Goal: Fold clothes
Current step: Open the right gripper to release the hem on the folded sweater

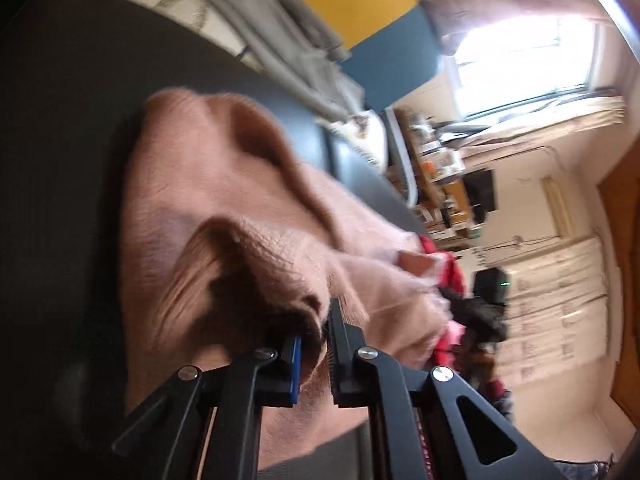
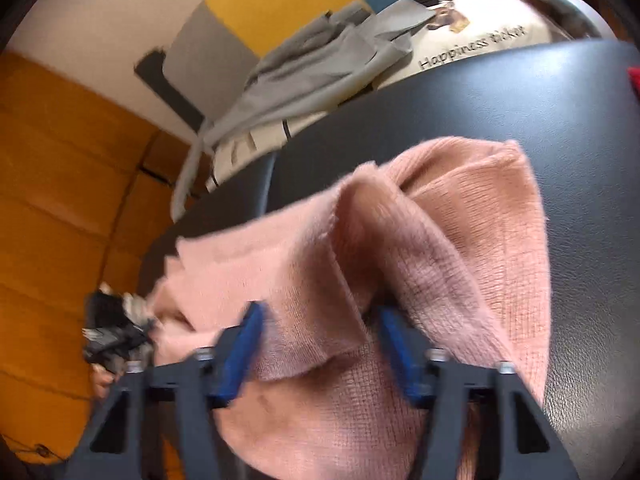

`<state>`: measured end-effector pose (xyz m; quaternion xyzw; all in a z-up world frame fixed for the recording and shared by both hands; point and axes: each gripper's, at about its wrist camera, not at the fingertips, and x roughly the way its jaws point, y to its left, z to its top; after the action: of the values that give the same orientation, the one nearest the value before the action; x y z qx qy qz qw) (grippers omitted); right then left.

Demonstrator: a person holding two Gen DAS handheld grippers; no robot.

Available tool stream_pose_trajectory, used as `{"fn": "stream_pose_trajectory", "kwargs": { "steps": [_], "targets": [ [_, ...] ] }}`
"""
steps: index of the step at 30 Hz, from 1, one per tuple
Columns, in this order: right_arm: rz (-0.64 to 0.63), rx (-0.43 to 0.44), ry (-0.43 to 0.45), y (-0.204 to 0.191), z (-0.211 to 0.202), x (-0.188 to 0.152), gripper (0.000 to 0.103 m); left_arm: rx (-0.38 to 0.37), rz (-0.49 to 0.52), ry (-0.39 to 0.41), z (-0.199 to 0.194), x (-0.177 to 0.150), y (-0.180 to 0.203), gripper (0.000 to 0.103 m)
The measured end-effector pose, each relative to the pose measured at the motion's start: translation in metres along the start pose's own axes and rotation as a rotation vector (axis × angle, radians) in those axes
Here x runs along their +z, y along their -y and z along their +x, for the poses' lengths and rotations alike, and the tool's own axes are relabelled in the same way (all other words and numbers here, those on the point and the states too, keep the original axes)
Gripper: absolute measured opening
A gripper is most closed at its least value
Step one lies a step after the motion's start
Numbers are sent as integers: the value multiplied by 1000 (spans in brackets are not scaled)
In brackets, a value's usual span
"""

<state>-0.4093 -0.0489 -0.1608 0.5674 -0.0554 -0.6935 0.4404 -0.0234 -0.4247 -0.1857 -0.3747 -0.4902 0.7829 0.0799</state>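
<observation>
A pink knit garment [image 1: 224, 216] lies bunched on a black leather surface [image 1: 72, 120]. My left gripper [image 1: 316, 332] is shut on a raised fold of it, and the cloth fills the narrow gap between the jaws. In the right wrist view the same pink garment [image 2: 440, 240] rises in a ridge between the blue pads [image 2: 244, 344]. My right gripper [image 2: 320, 340] is open, its fingers wide apart on either side of that fold. Both views are blurred by motion.
A grey garment [image 2: 320, 68] lies crumpled at the back beside a white cushion with printed words [image 2: 480, 40]. A heap of red and black clothes [image 1: 460, 312] sits past the pink garment. The black leather surface [image 2: 560, 120] spreads around it. Orange panelling [image 2: 48, 200] is on the left.
</observation>
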Motion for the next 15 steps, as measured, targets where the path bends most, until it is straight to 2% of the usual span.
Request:
{"fn": "stream_pose_trajectory", "kwargs": {
  "steps": [1, 2, 3, 6, 8, 15],
  "targets": [
    [-22, -32, -8, -3, 4, 0, 34, -35, -8, 23, -3, 2, 2, 8],
    [-32, -39, -1, -5, 6, 1, 20, -79, -29, 52, -8, 6, 1, 8],
    [-33, -29, 29, -6, 1, 3, 14, -124, -57, 83, -11, 10, -1, 8],
    [-35, 3, 119, -10, -11, 9, 11, -173, -109, 152, -14, 23, -7, 8],
    [-22, 18, 142, -10, -14, 16, 9, -186, -137, 184, -15, 30, -13, 8],
    [47, 92, 222, -15, -18, 39, 9, -179, -228, 227, -15, 40, -32, 10]
  ]
}}
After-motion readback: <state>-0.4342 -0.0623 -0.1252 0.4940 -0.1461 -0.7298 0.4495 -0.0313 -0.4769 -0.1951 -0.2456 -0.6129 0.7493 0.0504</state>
